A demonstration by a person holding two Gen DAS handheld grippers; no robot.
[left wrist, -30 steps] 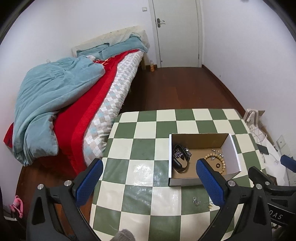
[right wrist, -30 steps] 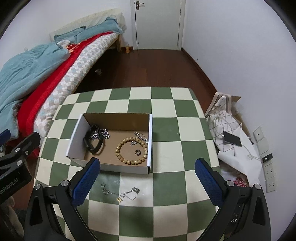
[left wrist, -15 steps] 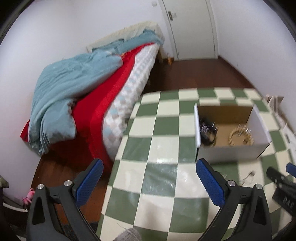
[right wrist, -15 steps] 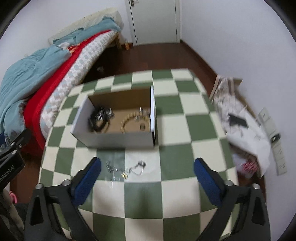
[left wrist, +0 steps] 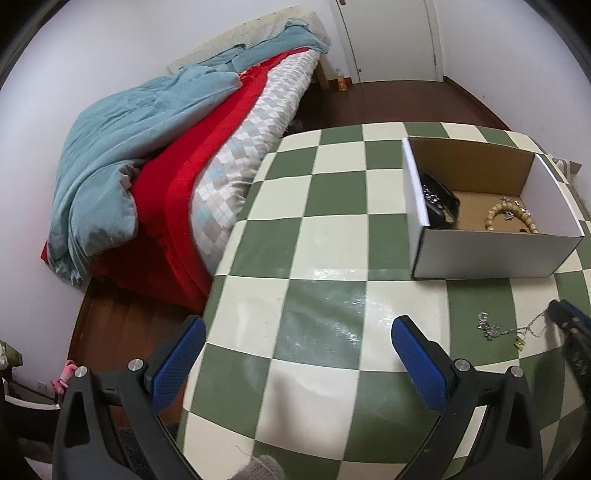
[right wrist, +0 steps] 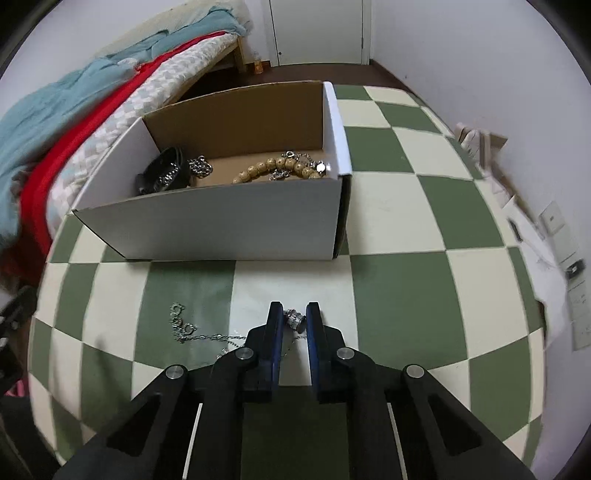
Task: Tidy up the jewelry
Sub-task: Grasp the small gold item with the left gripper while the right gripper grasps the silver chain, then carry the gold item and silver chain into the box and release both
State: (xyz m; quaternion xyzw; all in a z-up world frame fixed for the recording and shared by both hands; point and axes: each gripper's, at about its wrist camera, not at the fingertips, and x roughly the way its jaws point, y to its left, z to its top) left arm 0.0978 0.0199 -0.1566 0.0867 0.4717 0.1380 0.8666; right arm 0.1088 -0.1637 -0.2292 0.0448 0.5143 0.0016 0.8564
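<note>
A white cardboard box (right wrist: 229,218) with a brown inside stands on the green-and-cream checked table (right wrist: 399,206). It holds a wooden bead bracelet (right wrist: 258,170), a black strap (right wrist: 162,173) and silver chains. A silver chain necklace (right wrist: 192,332) lies on the table in front of the box. My right gripper (right wrist: 294,314) is low over the table, shut on the necklace's silver pendant (right wrist: 295,319). In the left wrist view the box (left wrist: 491,254), the necklace (left wrist: 495,330) and the right gripper's tip (left wrist: 569,321) show at right. My left gripper (left wrist: 299,343) is open and empty over the table's left side.
A bed (left wrist: 155,155) with blue and red bedding stands left of the table. Papers and a white bag (right wrist: 524,236) lie on the floor at the right by the wall. A white door (right wrist: 317,29) is at the far end.
My right gripper has come down to the table and closed on the necklace's pendant. My left gripper has moved left and lower, staying open.
</note>
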